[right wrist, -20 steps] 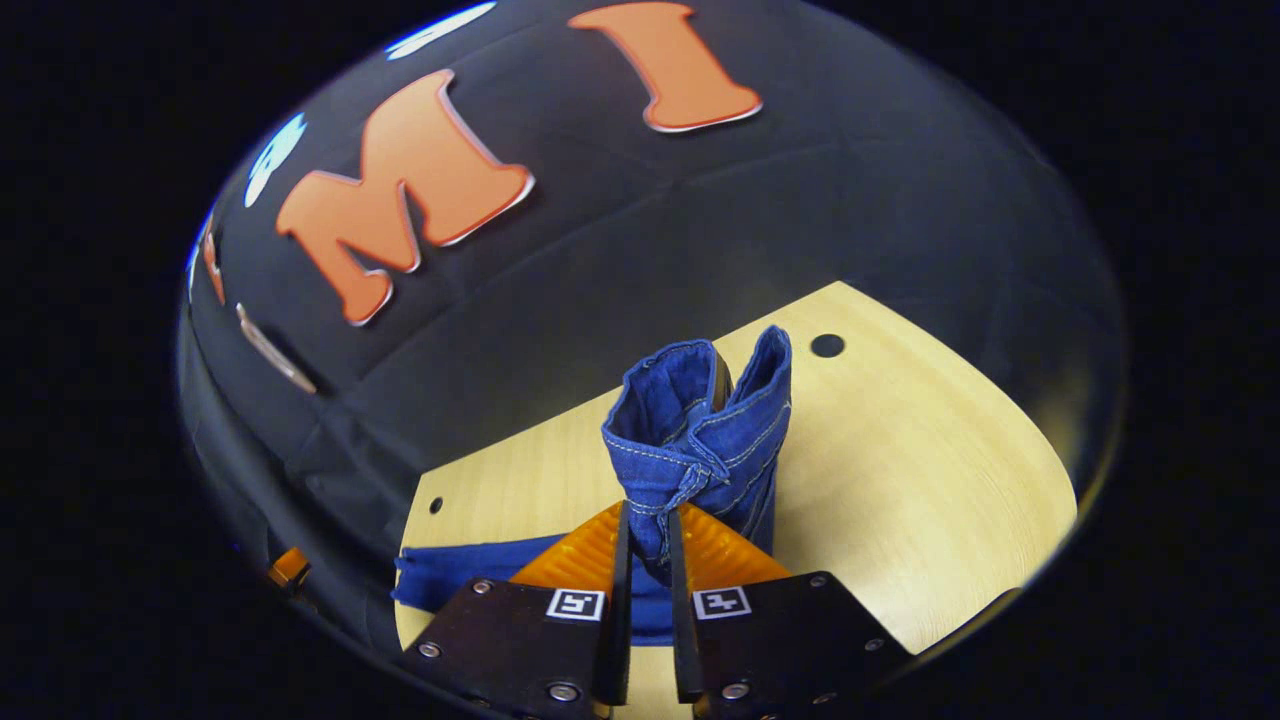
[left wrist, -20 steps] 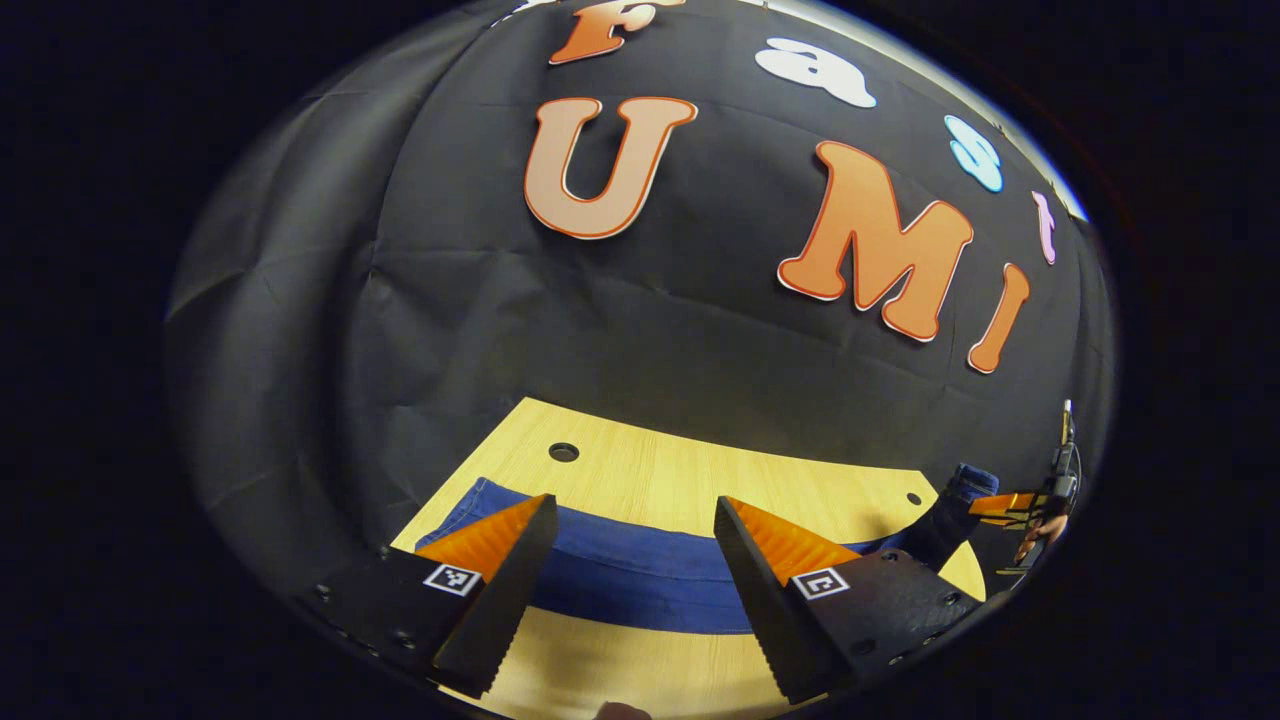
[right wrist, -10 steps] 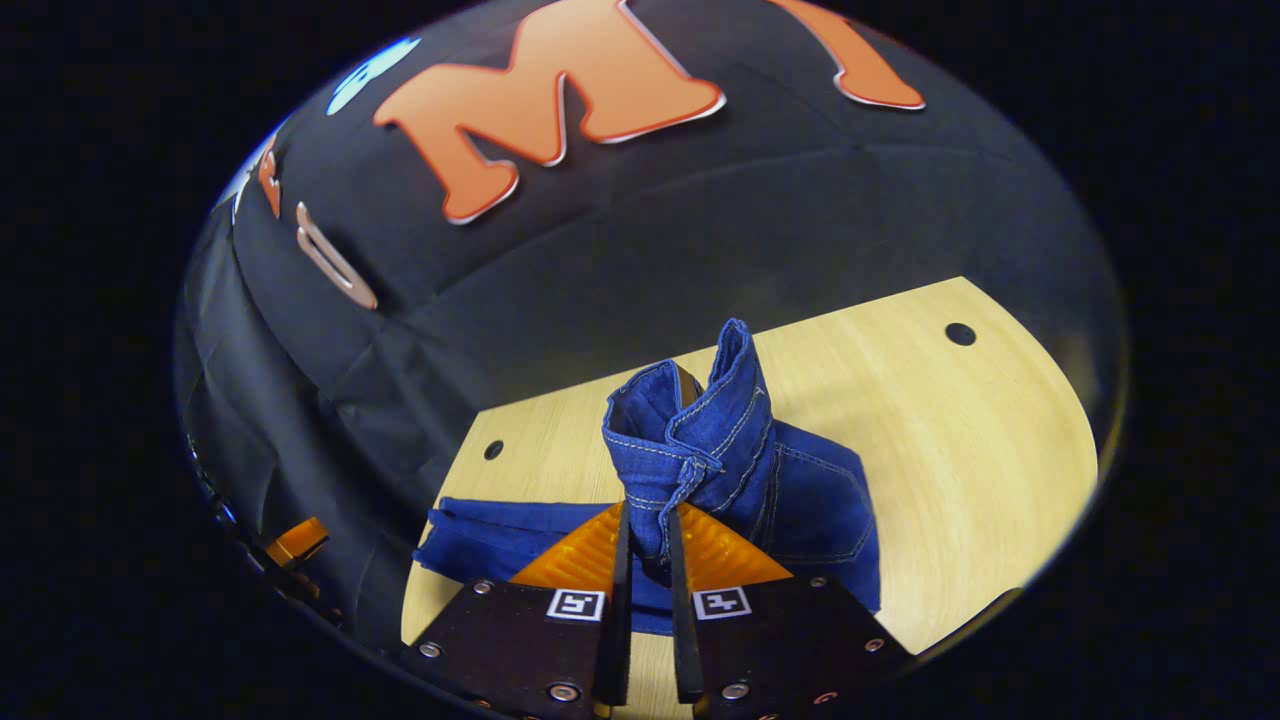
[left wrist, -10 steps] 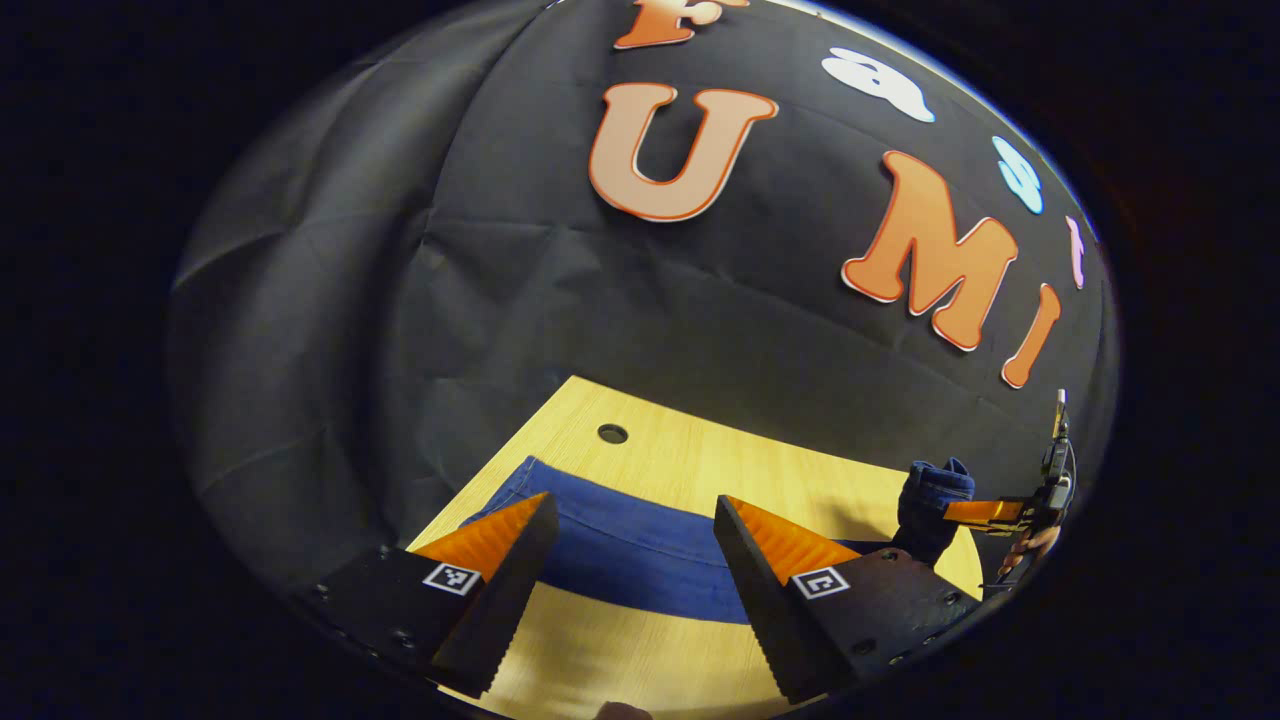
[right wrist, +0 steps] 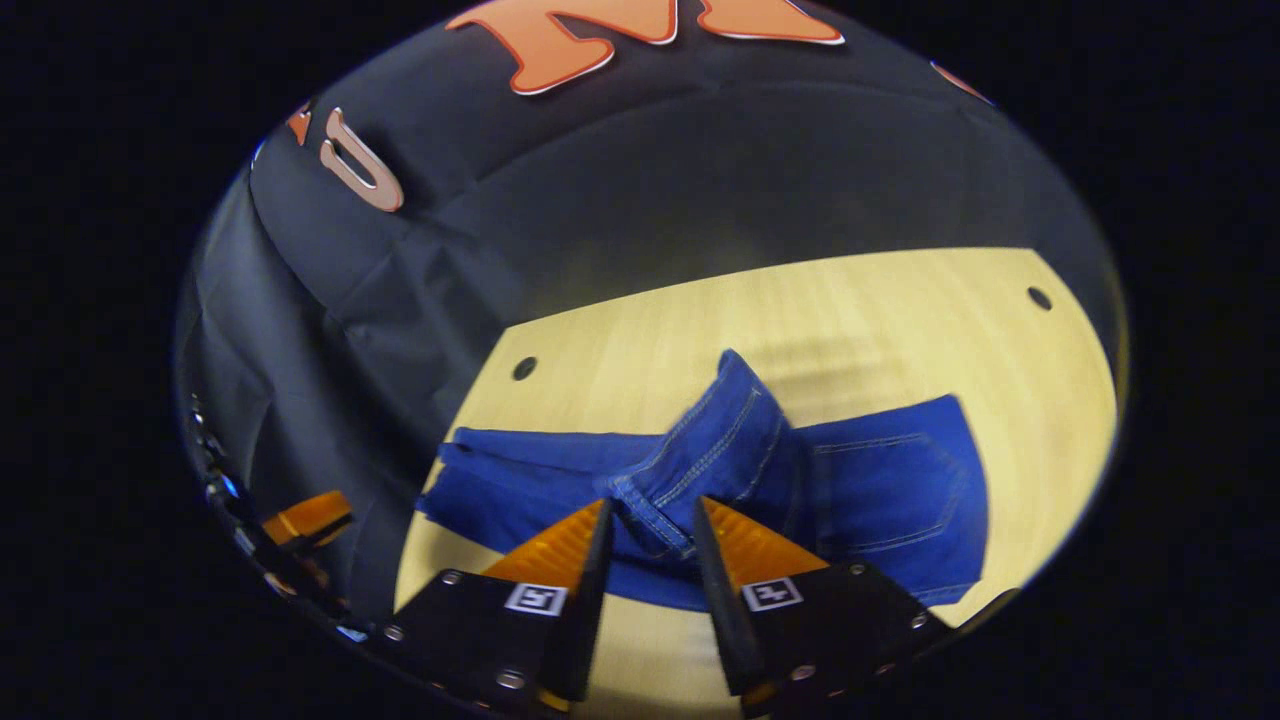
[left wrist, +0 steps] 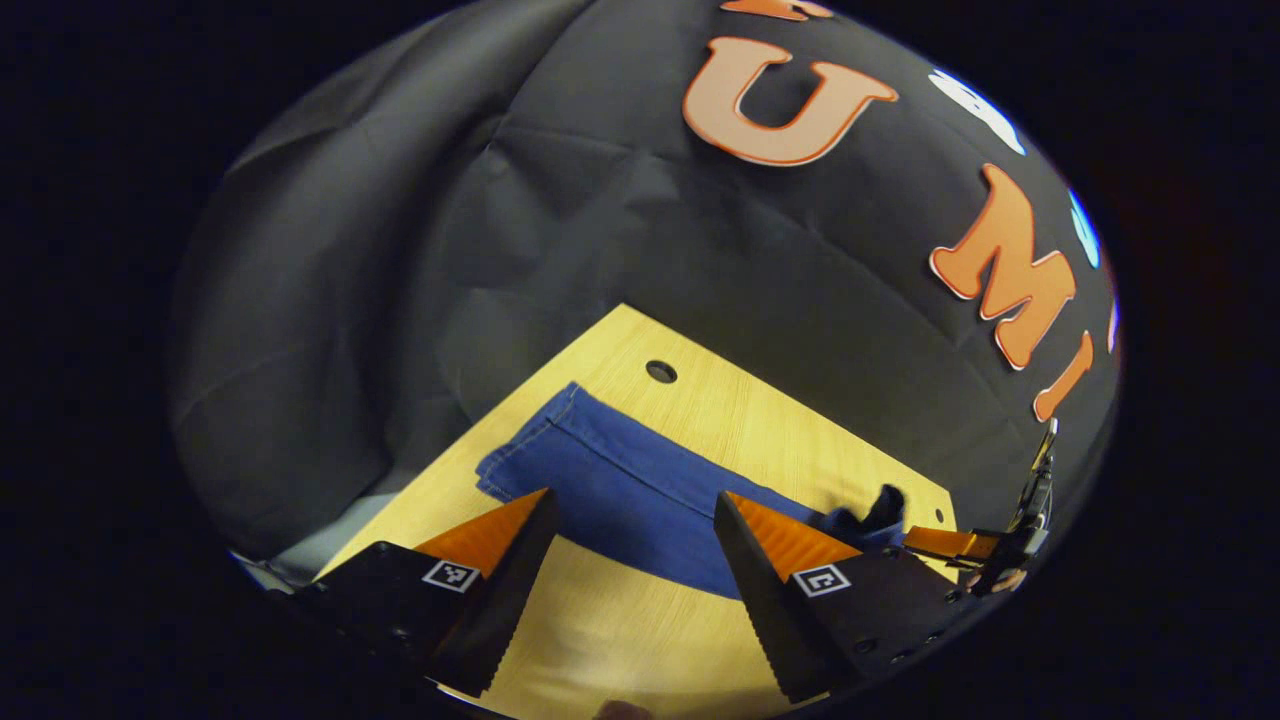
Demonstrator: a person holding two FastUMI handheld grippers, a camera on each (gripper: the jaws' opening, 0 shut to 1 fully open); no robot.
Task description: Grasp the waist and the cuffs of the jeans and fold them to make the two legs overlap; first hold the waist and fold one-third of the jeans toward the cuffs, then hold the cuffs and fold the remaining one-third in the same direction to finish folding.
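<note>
jeans on the surface, both tools parted

in the left gripper view, the left tool hangs above the near edge of the wooden surface with its two fingers spread wide apart and nothing between them. the jeans lie flat across the surface beyond the fingertips, the cuffs toward the left end near a round hole in the wood. farther off at the right edge, the right tool shows by the bunched end of the denim.

in the right gripper view, the right tool has its fingers parted a little, with a stitched fold of the waist lying in the gap between them; whether the pads touch the cloth cannot be told. the jeans spread over the surface, a back pocket facing up to the right and the legs running off to the left. the left tool's orange finger shows at the far left edge.
</note>
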